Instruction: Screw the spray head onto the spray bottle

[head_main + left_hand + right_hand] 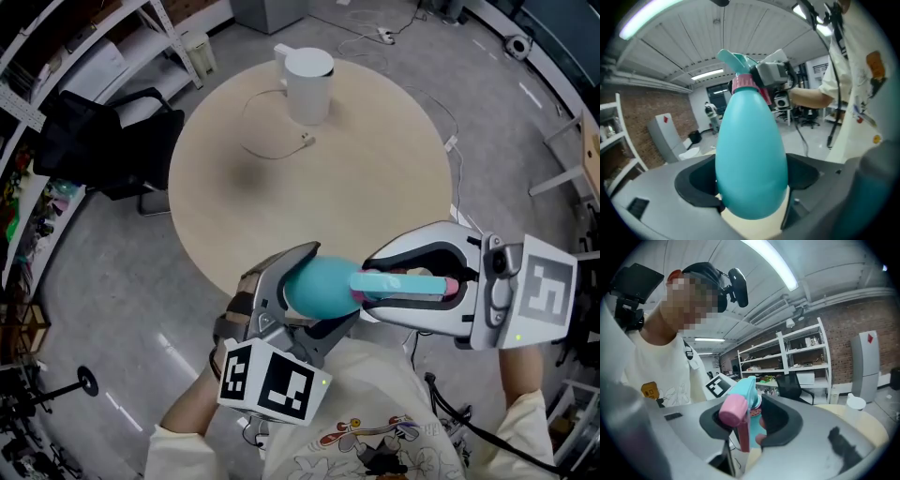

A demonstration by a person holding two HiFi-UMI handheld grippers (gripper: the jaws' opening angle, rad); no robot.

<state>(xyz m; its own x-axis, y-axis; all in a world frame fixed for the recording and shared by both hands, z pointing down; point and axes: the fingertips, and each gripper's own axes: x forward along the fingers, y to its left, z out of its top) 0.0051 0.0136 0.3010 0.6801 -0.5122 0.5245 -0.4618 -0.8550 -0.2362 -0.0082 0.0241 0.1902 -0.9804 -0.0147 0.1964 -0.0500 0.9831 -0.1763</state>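
Note:
My left gripper [323, 286] is shut on the teal egg-shaped spray bottle [314, 284], low in the head view, above the near edge of the round table [375, 169]. In the left gripper view the bottle [750, 154] fills the space between the jaws, neck pointing away. The teal spray head [403, 286] with its pink nozzle sits on the bottle's neck at a pink collar [743, 83]. My right gripper [370, 286] is shut on the spray head [743, 404], with a dark pad on each side of it. The two grippers face each other, close to my chest.
A white kettle [307, 84] with a loose cable [272, 141] stands at the table's far side. A black chair [112, 141] and shelving [56, 56] are at the left. A cable [450, 403] hangs near my right forearm.

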